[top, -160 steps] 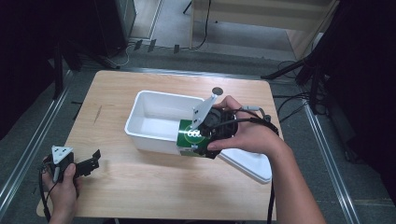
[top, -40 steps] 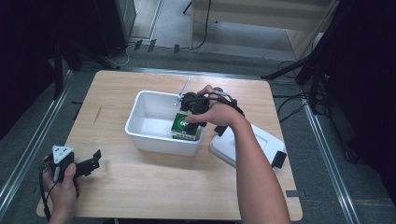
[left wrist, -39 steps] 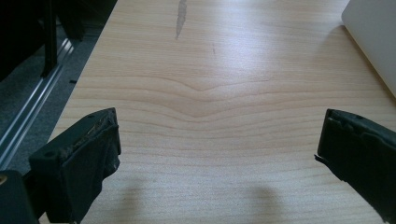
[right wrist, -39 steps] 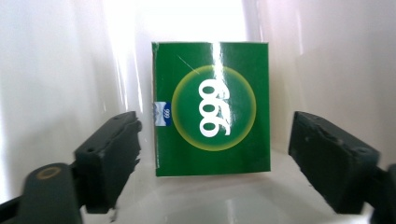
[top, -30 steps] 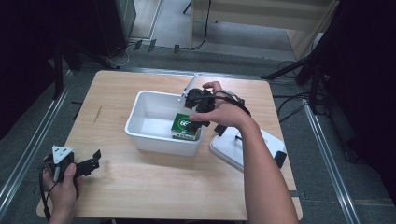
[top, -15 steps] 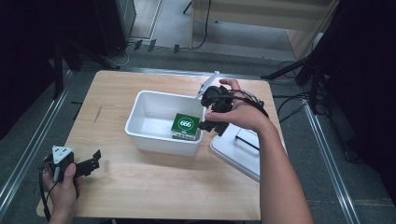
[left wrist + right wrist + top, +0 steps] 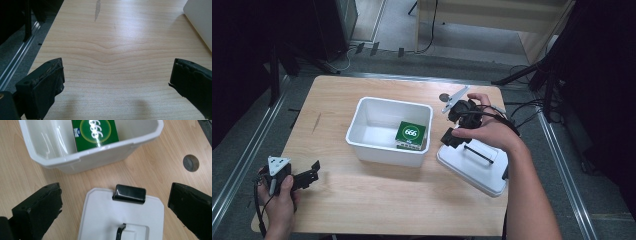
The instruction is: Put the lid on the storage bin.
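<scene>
A green box marked 666 [image 7: 410,134] lies inside the white bin [image 7: 362,117] at its right end; in the right gripper view the green box [image 7: 95,132] shows over the white bin's [image 7: 100,152] near wall. The white lid [image 7: 482,167] with a black handle and black clip lies on the table right of the bin. My right gripper [image 7: 451,137] hovers open above the lid's near end [image 7: 125,220], jaws wide apart with nothing between them. My left gripper [image 7: 314,172] rests open at the table's front left corner, over bare wood [image 7: 112,50].
A dark round plug [image 7: 444,97] sits in the tabletop behind the bin; the same round plug [image 7: 191,163] appears in the right gripper view. Cables trail off the table's right side. A metal rail [image 7: 242,165] runs along the left edge.
My right gripper let go of the green box inside the bin, then lifted out and moved right, over the lid. The left gripper stayed put.
</scene>
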